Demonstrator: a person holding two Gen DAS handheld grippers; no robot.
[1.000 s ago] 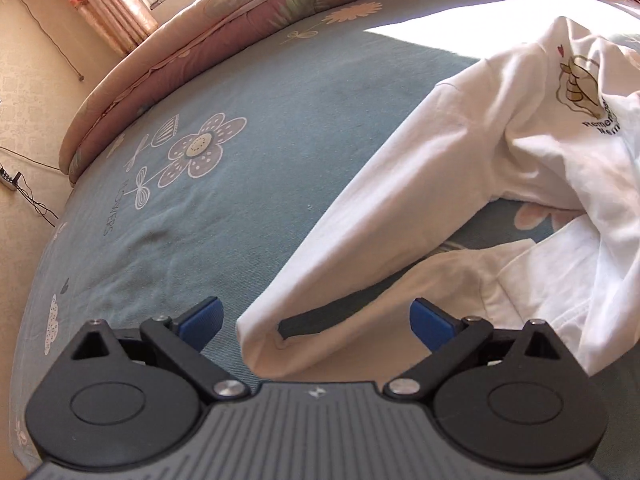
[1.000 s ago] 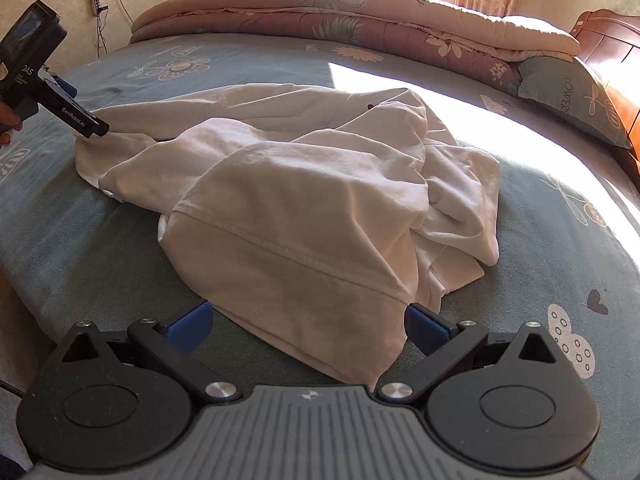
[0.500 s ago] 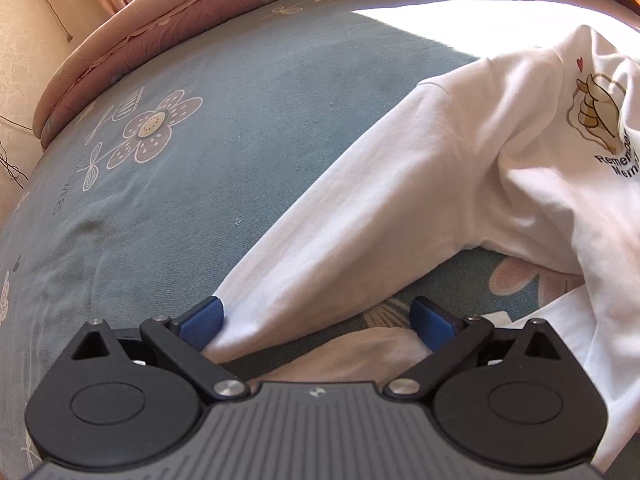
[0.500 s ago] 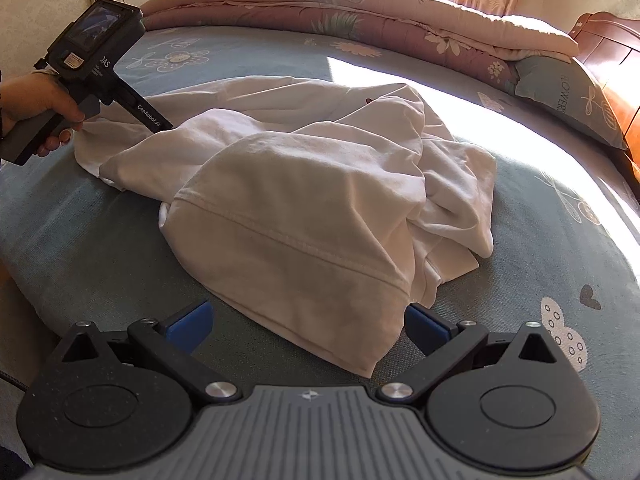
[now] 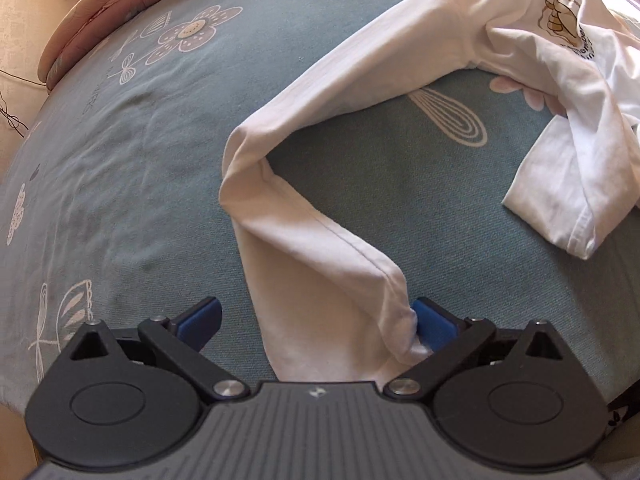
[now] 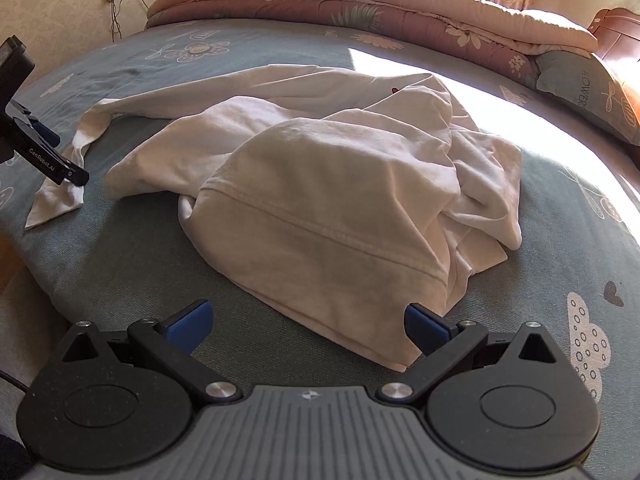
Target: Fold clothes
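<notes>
A white shirt [image 6: 340, 184] lies crumpled mid-bed on the blue sheet [image 6: 560, 264], one sleeve [image 5: 320, 240] stretched out to the near left. The left gripper [image 5: 316, 320] has its jaws wide open around the sleeve end, cloth touching only the right pad, while the right gripper [image 6: 306, 320] hangs wide open and empty over the near hem. Closing now could catch just an edge, so the sleeve may slip; no containers are visible.

The shirt [image 6: 332, 200] is soft, matt white cloth with stitched hems. The bed [image 5: 132, 168] wears a matt blue-grey printed sheet. Each claw [image 6: 306, 322] is matt black plastic with bright metal pins.
</notes>
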